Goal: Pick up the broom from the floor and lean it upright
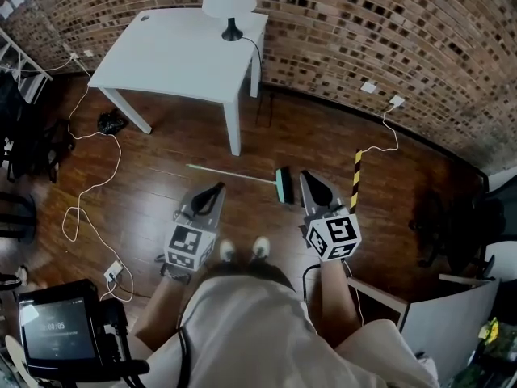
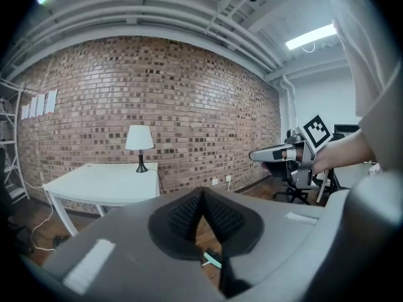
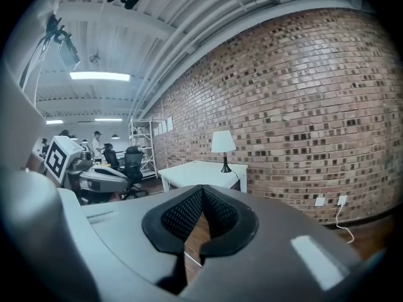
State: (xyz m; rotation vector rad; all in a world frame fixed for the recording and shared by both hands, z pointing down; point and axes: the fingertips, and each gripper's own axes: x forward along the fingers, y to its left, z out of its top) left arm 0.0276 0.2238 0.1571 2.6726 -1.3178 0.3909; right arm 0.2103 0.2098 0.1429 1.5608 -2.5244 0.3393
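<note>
**Standing over the broom, both jaws closed**

Step in hand, as I read it: the reach, before any pickup. Broom [image 1: 234,175] lies flat on the wooden floor [image 1: 153,156], with the handle running left toward the white table [image 1: 161,55] and the teal head [image 1: 283,186] at its right end. Nothing lifted.

Left gripper [image 1: 218,188]: pads meet at the tips, nothing between them. It hangs above the floor on the person's side of the handle, near its middle and apart from it. Its own view catches only a sliver of the teal head, low down below the pads.

Right gripper [image 1: 309,176]: jaws pressed together, empty. The tip is just beside the head, to its right; no contact evident.

Next move, by my judgement: part one pair of jaws, dip toward the floor and bring the pads to either side of the thin handle. The handle lies low and flat, so the tips may scrape the boards. The brick wall [image 1: 363,31] behind looks the likeliest place to lean it.
</note>
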